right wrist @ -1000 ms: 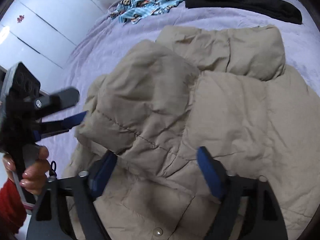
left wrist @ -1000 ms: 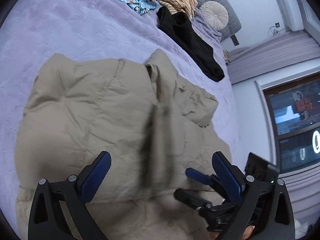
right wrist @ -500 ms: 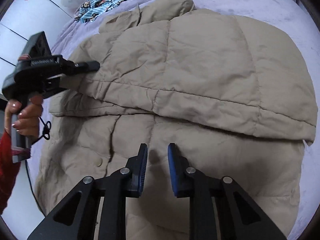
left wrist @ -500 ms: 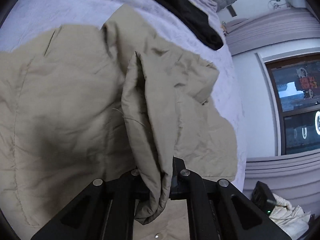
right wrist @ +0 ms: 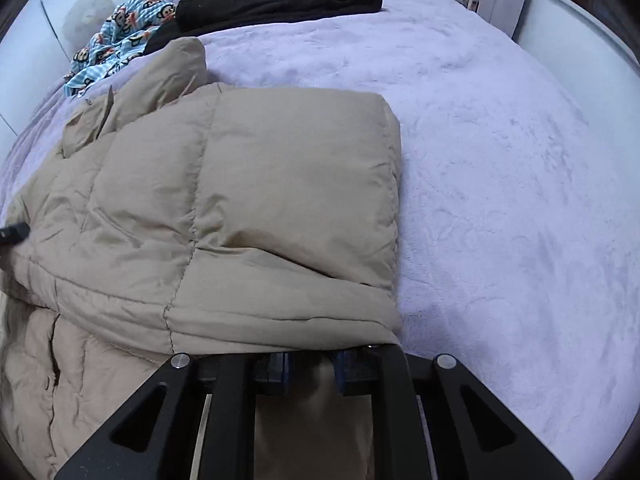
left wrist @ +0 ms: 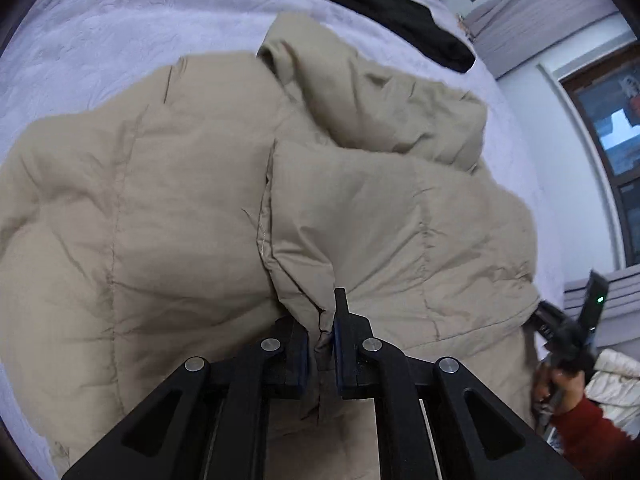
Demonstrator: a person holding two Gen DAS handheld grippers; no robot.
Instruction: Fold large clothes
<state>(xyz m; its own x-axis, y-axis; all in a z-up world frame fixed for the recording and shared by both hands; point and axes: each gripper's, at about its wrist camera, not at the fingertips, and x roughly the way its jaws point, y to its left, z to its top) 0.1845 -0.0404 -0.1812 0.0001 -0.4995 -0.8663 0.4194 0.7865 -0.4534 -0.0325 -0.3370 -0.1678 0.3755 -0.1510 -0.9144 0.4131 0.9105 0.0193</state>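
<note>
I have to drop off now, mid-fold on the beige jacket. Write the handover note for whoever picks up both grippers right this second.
Left gripper: shut on a pinch of the beige puffer jacket at its near edge.
Right gripper: its fingers are tucked under the jacket's folded edge; the grip itself is hidden, so check it.
Jacket lies on the purple bedspread, one part already folded over the body. Black garment and blue printed cloth lie beyond it, untouched.
Done: first fold over.
Left: probably lay the held edge down, smooth it, finish the remaining folds.

Beige puffer jacket (right wrist: 248,208) folded over on lavender bedspread (right wrist: 500,184), hem pinched in right gripper (right wrist: 312,368).
</note>
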